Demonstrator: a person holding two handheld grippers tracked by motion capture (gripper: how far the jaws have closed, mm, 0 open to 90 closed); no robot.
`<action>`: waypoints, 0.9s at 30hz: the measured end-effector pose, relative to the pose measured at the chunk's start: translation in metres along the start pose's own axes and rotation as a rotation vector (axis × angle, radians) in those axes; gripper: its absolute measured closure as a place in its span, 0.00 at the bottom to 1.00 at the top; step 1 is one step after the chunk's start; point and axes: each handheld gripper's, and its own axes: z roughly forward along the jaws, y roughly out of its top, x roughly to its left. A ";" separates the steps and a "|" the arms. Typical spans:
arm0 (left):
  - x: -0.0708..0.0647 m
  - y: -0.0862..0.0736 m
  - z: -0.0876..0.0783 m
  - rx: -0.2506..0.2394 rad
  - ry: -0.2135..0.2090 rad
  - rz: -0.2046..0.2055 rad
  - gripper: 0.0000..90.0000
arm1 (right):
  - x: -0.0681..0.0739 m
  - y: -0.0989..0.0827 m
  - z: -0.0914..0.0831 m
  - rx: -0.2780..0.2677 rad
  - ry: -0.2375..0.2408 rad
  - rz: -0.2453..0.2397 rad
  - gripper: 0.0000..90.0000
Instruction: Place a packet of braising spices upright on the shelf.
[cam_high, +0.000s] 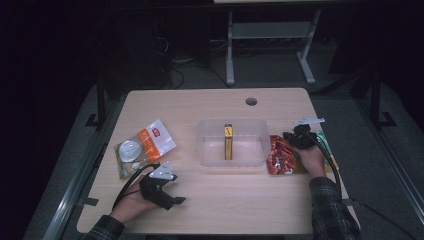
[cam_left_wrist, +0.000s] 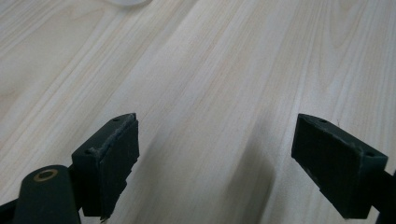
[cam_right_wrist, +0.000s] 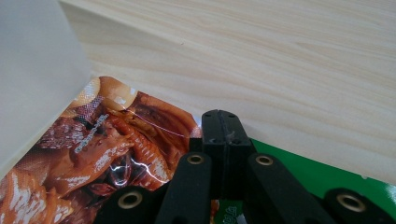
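My right gripper is shut, its jaws pressed together at the far right corner of a red snack packet. Whether they pinch the packet's edge I cannot tell. The packet partly overlaps a green packet. Just left of them stands a clear plastic container with a yellow stick-shaped box inside. My left gripper is open, low over bare wood near the front left, nothing between its jaws.
A white and orange bag with a round white item lies at the left, just beyond my left hand. The wooden table has a cable hole at the back. Cables trail from both grippers toward the front edge.
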 end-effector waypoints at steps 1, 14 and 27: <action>0.000 0.000 0.000 -0.001 0.000 -0.002 0.16 | 0.001 -0.001 -0.001 0.000 0.000 -0.007 1.00; -0.001 0.001 0.002 0.004 -0.005 0.008 0.16 | 0.018 -0.017 -0.019 0.002 0.022 -0.049 1.00; -0.002 0.001 0.002 0.001 -0.008 0.012 0.16 | 0.033 -0.038 -0.041 -0.002 0.062 -0.074 1.00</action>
